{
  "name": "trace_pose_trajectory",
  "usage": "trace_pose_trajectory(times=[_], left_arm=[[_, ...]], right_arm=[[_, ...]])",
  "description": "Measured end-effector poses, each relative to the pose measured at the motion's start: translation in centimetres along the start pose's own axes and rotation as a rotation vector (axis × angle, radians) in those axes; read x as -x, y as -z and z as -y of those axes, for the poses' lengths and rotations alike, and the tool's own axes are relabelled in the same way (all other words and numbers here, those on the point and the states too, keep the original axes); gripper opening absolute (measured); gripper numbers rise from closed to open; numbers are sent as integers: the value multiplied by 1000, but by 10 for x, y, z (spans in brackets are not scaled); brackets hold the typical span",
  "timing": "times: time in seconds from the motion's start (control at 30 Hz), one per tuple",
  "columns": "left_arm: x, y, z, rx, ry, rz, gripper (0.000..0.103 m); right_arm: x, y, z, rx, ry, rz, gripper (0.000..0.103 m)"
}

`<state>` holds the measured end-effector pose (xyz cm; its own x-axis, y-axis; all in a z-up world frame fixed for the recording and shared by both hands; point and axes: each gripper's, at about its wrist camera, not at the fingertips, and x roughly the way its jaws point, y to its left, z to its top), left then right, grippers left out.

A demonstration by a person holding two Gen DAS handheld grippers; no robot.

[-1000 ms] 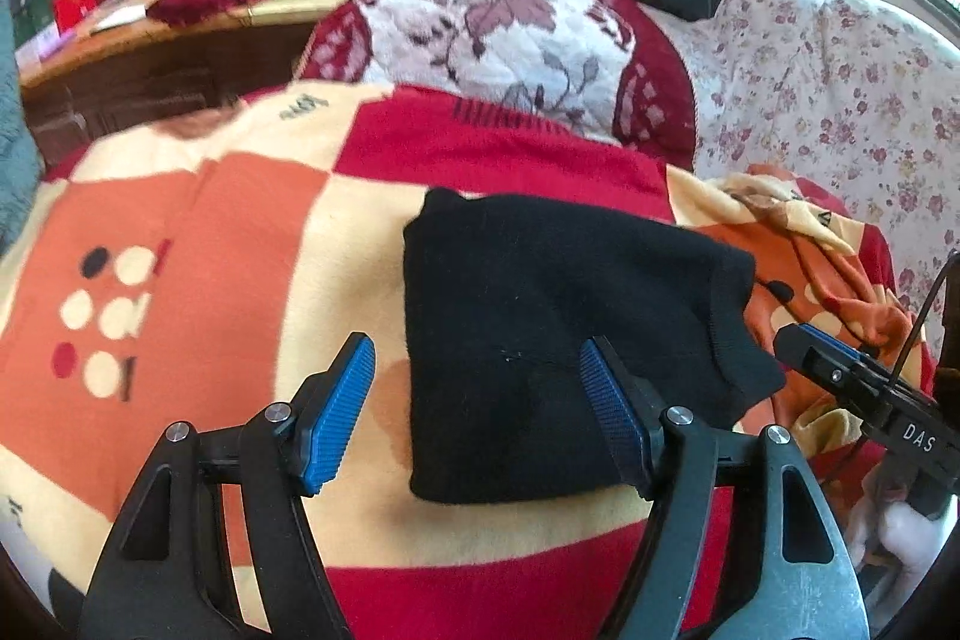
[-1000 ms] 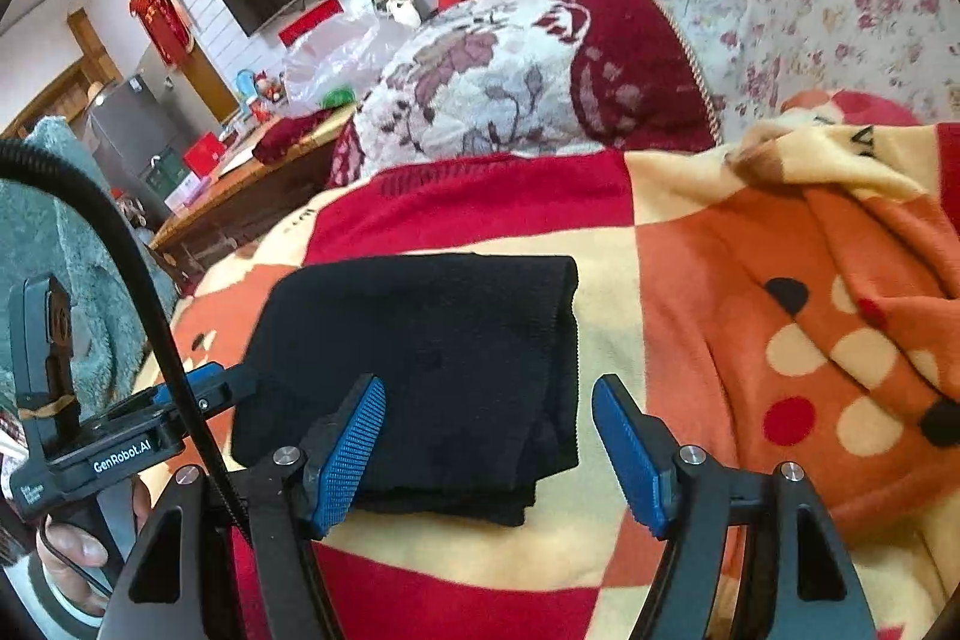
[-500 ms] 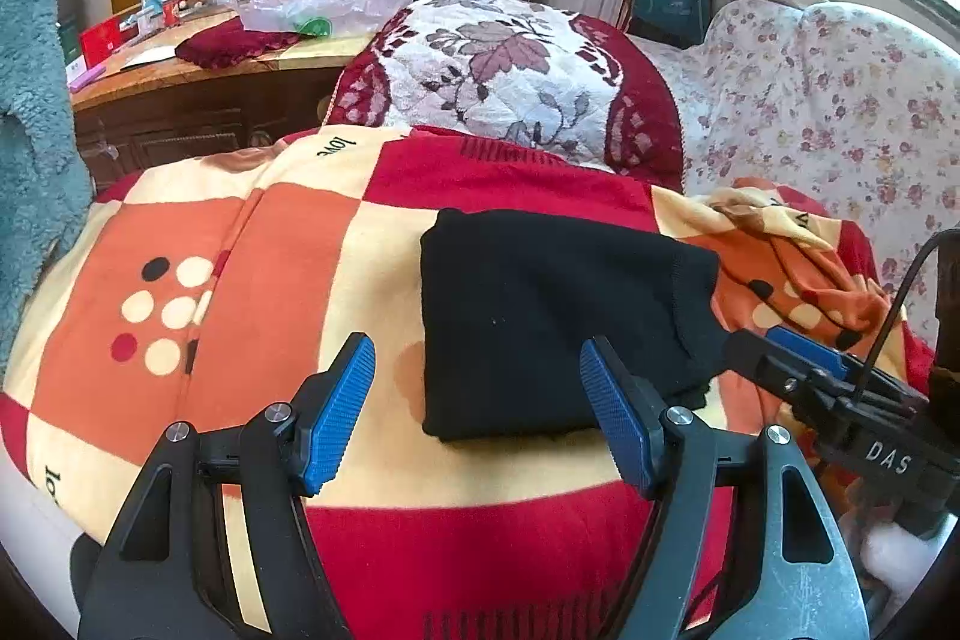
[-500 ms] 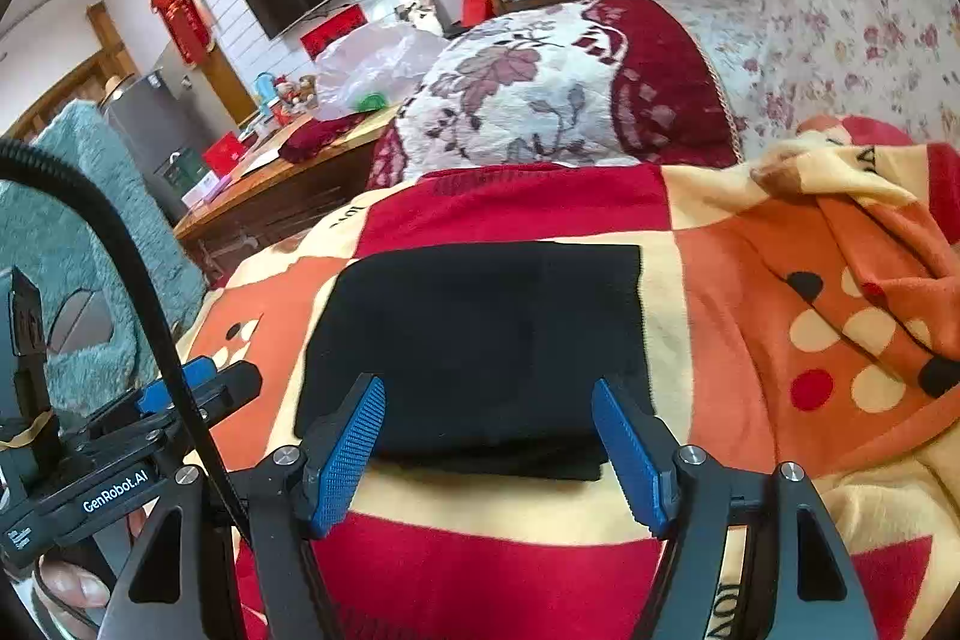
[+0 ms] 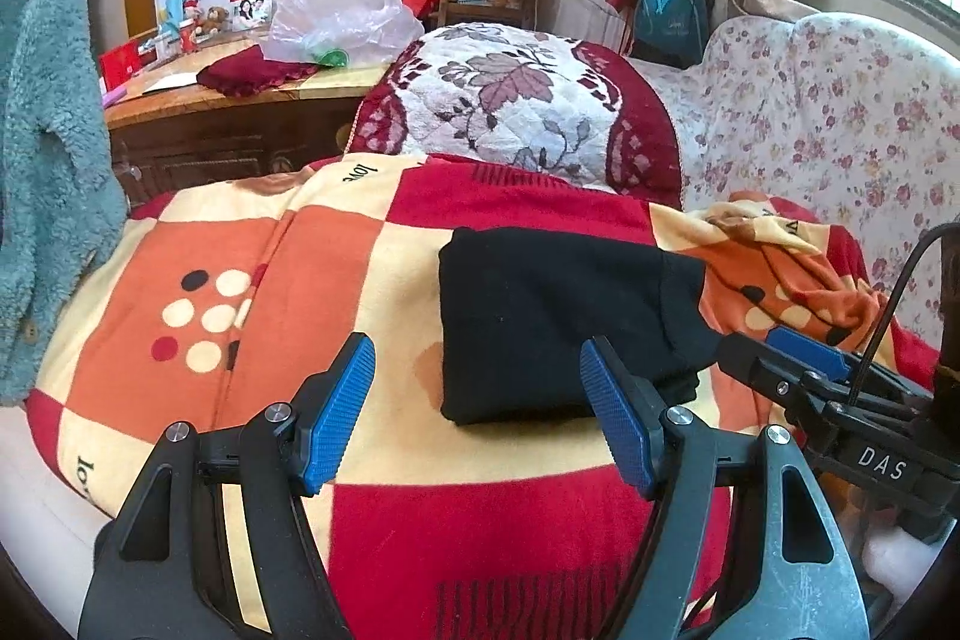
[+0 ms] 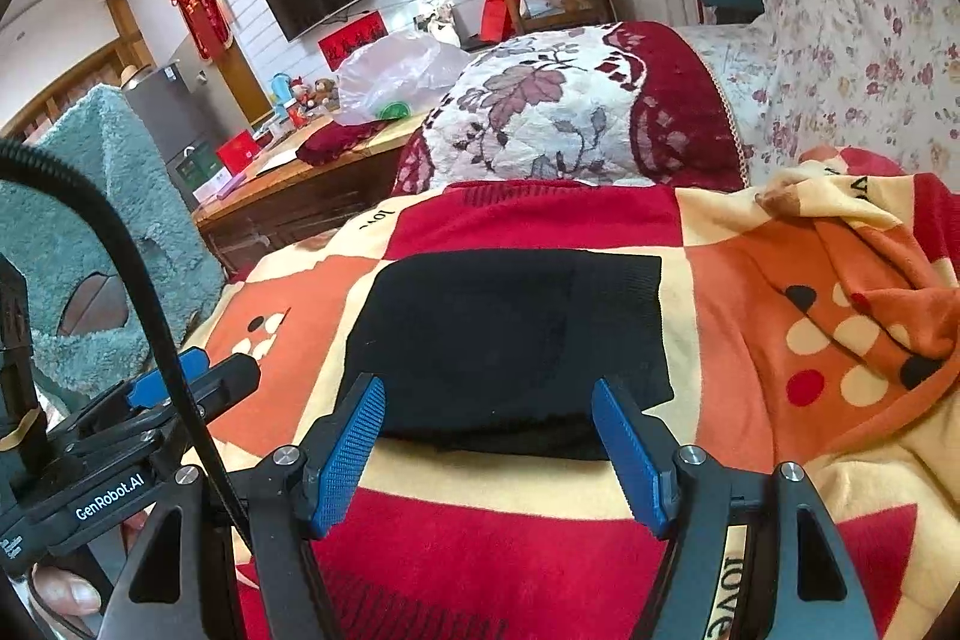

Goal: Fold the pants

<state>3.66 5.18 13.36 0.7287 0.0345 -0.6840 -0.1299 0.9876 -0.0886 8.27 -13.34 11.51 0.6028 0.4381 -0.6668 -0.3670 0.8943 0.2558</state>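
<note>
The black pants (image 5: 558,322) (image 6: 510,346) lie folded into a flat rectangle on a red, orange and cream checked blanket (image 5: 300,280) (image 6: 750,316). My left gripper (image 5: 477,418) hovers open in front of the pants' near left corner, with nothing between its blue pads. My right gripper (image 6: 489,451) also stands open and empty, just short of the pants' near edge. In the left wrist view the right gripper (image 5: 780,358) shows at the right edge; in the right wrist view the left gripper (image 6: 198,376) shows at the left.
A quilted maroon and white cushion (image 5: 516,112) lies behind the blanket, and a floral sofa (image 5: 840,112) at the right. A wooden table (image 5: 240,100) with a plastic bag stands at the back left. A teal fleece garment (image 5: 42,160) hangs at the left. The blanket bunches at the right (image 6: 870,244).
Both grippers have drawn back and risen from the folded pants, which now lie farther off and smaller in both views. Their jaws stay equally wide. The pants have not moved.
</note>
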Motion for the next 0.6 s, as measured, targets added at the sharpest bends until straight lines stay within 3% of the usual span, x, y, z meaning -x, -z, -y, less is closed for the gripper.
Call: trace_pose_trajectory(times=[0.6], left_arm=[[14, 3, 6, -18, -20, 28, 72]], right_arm=[[9, 5, -10, 16, -4, -7, 70]])
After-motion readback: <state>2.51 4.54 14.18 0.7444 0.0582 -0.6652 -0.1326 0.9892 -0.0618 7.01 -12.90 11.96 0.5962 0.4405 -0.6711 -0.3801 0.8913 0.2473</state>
